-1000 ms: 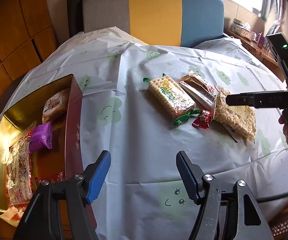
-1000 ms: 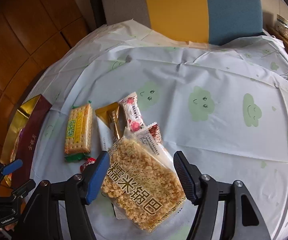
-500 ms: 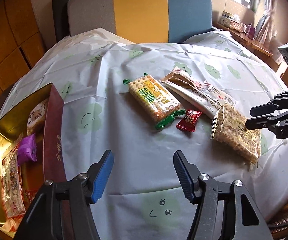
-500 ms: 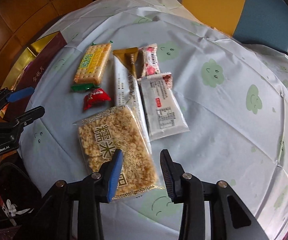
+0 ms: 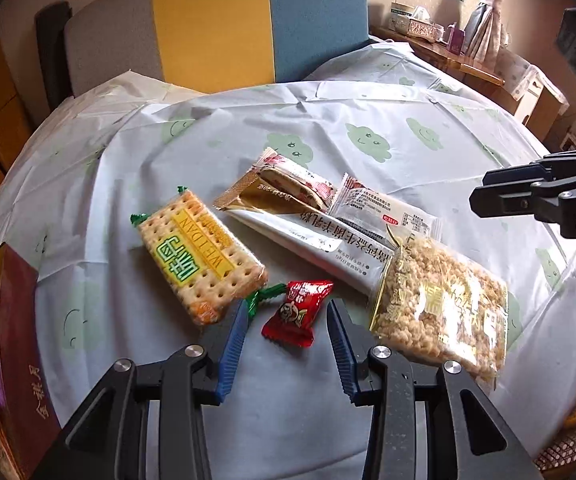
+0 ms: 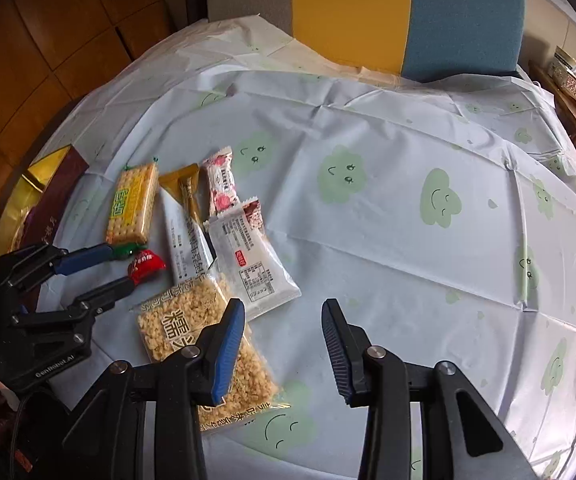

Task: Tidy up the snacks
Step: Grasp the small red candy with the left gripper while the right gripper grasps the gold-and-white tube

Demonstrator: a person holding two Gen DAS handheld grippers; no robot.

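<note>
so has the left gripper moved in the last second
Yes. The left gripper has advanced away from the gold-lined maroon box toward the snacks; its open jaws now straddle the small red candy wrapper.

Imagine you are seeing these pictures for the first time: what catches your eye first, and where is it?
A cluster of snack packets lies on the cloud-print tablecloth, led by the big puffed-rice bar and the yellow-green cracker pack. The open left claw straddles a small red candy in front of the crackers. Behind the table stands a grey, yellow and blue chair back.
</note>
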